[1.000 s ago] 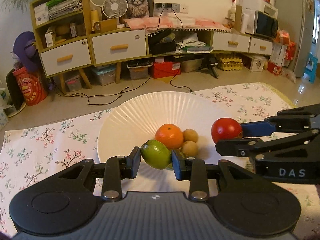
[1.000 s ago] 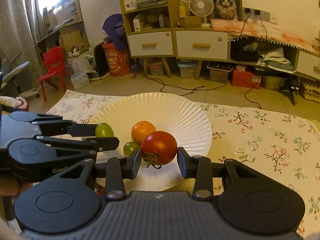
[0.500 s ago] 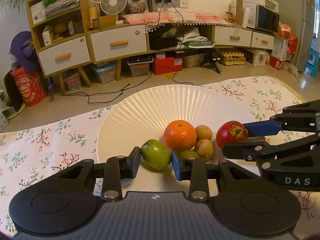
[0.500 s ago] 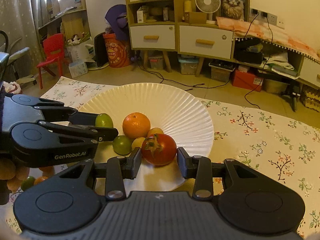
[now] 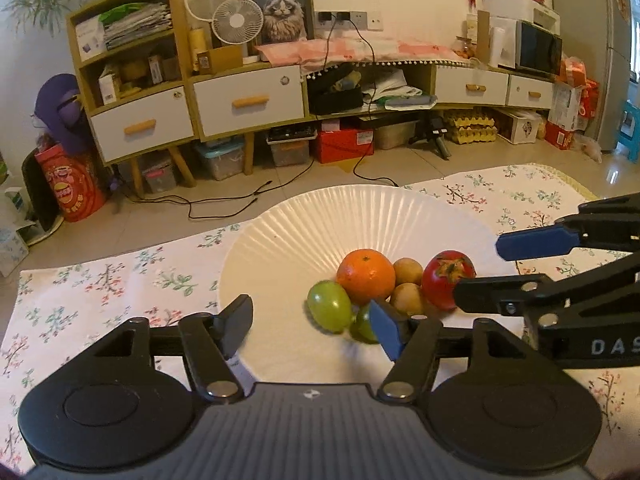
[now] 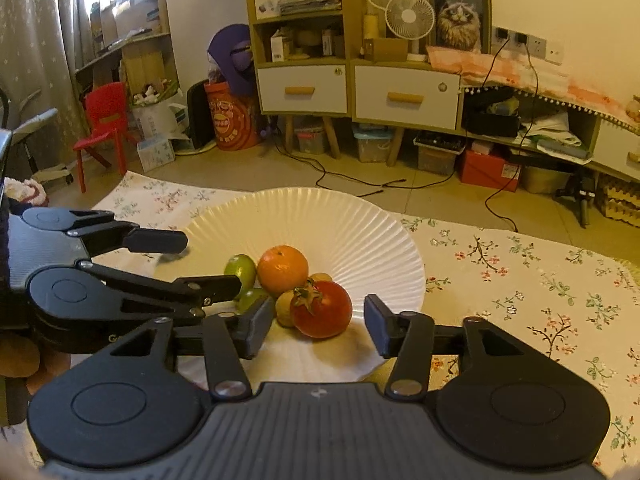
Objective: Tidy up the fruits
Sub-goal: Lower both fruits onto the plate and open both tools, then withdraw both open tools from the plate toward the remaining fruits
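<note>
A flowery cloth [image 5: 120,280] covers the desk, and a big white plate [image 5: 320,220] sits on it. All the fruit lies in a little pile on the plate, on the side near the tongs. The left tongs [image 5: 312,326] have just been opening and now stand wide, with nothing squeezed; a green fruit [image 5: 330,306] lies loose on the plate between them. The right tongs [image 6: 318,322] have just been opening too, and the red tomato [image 6: 322,310] rests on the plate between them, touching neither pad. An orange [image 5: 365,276] sits in the middle of the pile. Two small brown fruits [image 5: 408,271] lie between the orange and the tomato. Another green fruit [image 5: 365,326] peeks out from behind the left tongs.
</note>
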A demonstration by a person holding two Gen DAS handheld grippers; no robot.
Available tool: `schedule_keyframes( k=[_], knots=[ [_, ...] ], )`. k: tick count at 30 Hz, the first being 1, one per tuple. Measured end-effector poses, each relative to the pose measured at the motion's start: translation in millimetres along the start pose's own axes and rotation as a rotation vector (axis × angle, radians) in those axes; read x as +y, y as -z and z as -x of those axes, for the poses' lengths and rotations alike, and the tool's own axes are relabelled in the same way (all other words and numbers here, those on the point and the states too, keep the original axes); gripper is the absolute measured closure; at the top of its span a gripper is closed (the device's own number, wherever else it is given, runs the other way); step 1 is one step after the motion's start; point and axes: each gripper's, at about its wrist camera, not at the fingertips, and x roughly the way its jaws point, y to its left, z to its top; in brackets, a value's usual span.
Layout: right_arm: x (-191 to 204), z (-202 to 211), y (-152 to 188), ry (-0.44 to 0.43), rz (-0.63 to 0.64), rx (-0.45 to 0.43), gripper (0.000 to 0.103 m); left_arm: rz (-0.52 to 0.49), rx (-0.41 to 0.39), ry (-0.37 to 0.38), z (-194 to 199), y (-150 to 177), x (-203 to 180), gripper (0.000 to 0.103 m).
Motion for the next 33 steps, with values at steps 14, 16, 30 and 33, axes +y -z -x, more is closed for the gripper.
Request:
schedule_keyframes(
  k=[14, 16, 30, 33],
  knots=[
    [12, 32, 8, 0.018, -0.024, -0.014, 0.034, 0.053, 0.002, -0.036, 46, 16, 10, 0.019],
    [14, 37, 9, 0.020, -0.030, -0.016, 0.032, 0.076, 0.001, -0.041, 53, 19, 12, 0.014],
    [23, 60, 25, 0.016, -0.040, -0.013, 0.022, 0.124, 0.025, -0.067, 83, 47, 21, 0.007],
    [28, 61, 30, 0.006, -0.028, -0.010, 0.019, 0.131, 0.029, -0.065, 88, 55, 24, 0.006]
  ],
)
